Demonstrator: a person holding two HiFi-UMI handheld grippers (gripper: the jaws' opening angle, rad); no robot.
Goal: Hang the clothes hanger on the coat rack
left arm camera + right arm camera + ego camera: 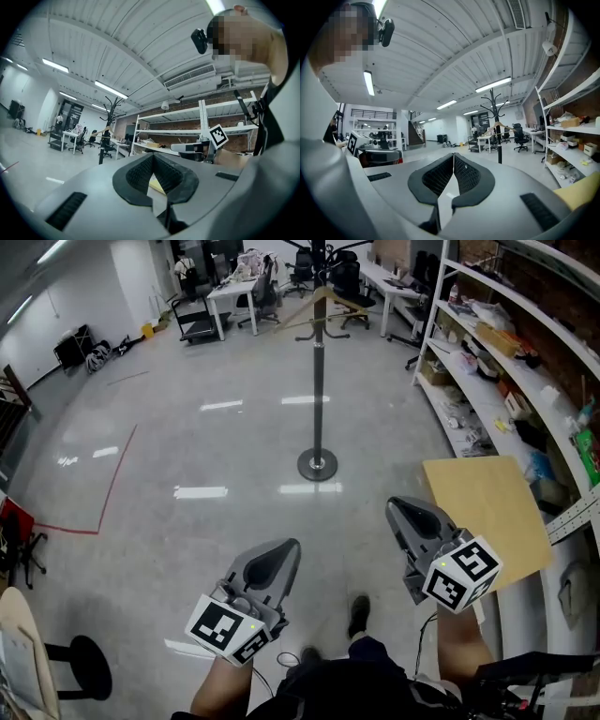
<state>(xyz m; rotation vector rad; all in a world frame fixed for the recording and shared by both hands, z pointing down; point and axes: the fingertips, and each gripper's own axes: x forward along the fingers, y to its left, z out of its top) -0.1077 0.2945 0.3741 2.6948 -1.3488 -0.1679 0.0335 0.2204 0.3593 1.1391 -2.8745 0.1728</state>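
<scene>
A black coat rack [319, 381] stands on a round base in the middle of the floor, some way ahead of me. A wooden clothes hanger [323, 301] hangs on its upper hooks. The rack [107, 131] and hanger [101, 132] also show far off in the left gripper view, and the rack [498, 136] and hanger [499, 125] in the right gripper view. My left gripper [286, 549] and right gripper [398, 512] are held low near my body, pointing level toward the rack. Both are shut with nothing between the jaws.
White shelving [506, 362] loaded with boxes and odds runs along the right. A tan board [483, 512] lies beside my right gripper. Desks and office chairs [253, 292] stand at the back. A black stool [80, 667] sits at the lower left.
</scene>
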